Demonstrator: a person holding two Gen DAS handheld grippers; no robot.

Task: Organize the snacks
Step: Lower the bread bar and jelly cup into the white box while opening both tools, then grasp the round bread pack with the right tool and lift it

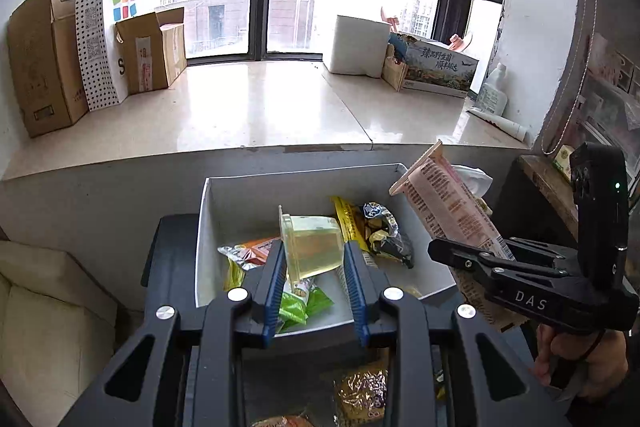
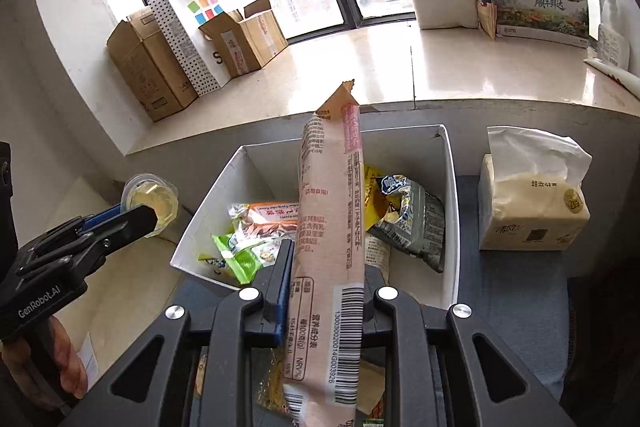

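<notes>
White rectangular cardboard box (image 2: 450, 195): crinkled foil and plastic snack packets inside. My left hand-held gripper (image 1: 314, 259) clamps a clear, rigid jelly cup (image 1: 314, 243). My right hand-held gripper (image 2: 328, 287) pinches a long pink wrapped snack (image 2: 330, 219).

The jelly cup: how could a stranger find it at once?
Find the white box below the windowsill. Above its snack packets, the left gripper holds the jelly cup between its blue fingers. Unlike the opaque wrappers nearby, it is a clear, pale yellow plastic cup.

Left gripper (image 1: 314, 259) clamped on clear jelly cup (image 1: 314, 247), over the white box (image 1: 256, 187) w/ snack packs inside. Right gripper (image 1: 486, 259) alongside, gripping a long pink packet (image 1: 448, 211), tilted up-left.
</notes>
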